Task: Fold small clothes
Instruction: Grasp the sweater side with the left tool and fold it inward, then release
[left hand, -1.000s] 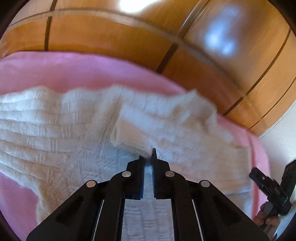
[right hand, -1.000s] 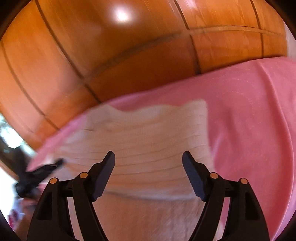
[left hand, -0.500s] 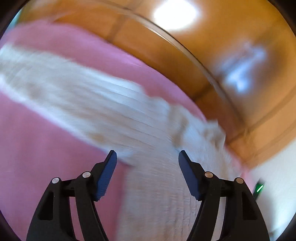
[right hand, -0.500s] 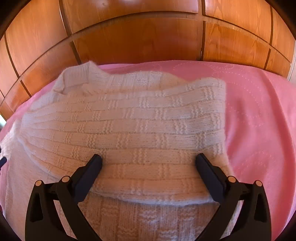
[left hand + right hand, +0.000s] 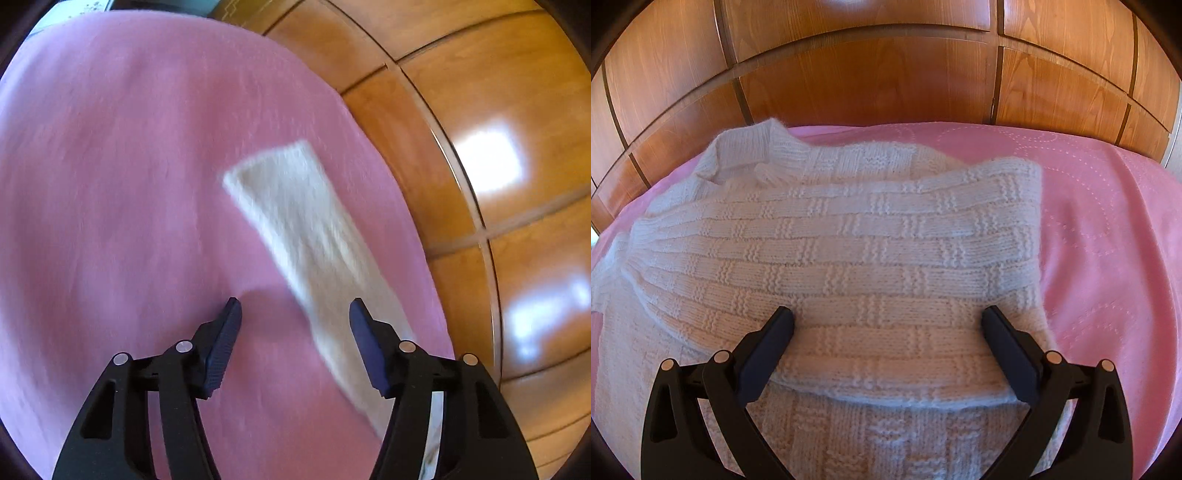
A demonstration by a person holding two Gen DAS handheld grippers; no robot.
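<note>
1. The white knitted sweater (image 5: 849, 258) lies on a pink blanket (image 5: 1108, 240), with one part folded over the body; wooden panels (image 5: 868, 81) stand behind.
2. The right hand-held gripper (image 5: 886, 325) hovers low over the folded part, its jaws spread wide and clamping nothing.
3. The left hand-held gripper (image 5: 295, 314) is above the blanket (image 5: 110, 184) beside a blurred sleeve (image 5: 306, 229); its jaws are apart and closing; the sleeve runs just inside the right finger, not pressed.
</note>
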